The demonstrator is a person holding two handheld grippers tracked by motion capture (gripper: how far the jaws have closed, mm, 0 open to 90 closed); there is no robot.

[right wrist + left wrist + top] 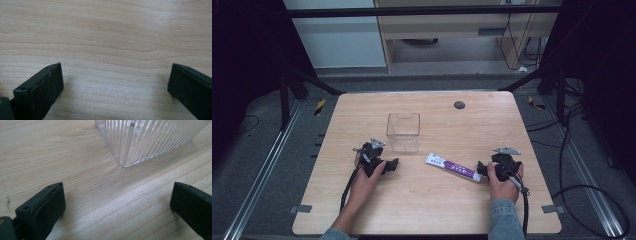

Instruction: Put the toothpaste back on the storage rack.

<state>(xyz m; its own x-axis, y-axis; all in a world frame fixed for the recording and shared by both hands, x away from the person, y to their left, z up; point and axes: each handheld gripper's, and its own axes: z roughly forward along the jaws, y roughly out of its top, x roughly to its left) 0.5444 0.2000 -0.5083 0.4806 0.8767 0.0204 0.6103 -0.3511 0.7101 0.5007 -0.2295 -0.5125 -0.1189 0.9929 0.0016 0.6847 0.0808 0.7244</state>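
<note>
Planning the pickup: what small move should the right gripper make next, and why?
Probably swing the right gripper onto the tube: its jaws stand open over bare table, and the tube lies flat just beside it, untouched.

No lettering can be read anywhere. The tube [454,168], lying on the table [427,210] just to the left of the right claw [482,170] in the high view, carries a purple band with small white print on its white body, but the marks are too small and blurred to make out. No label, brand or number can be made out on anything else.
</note>
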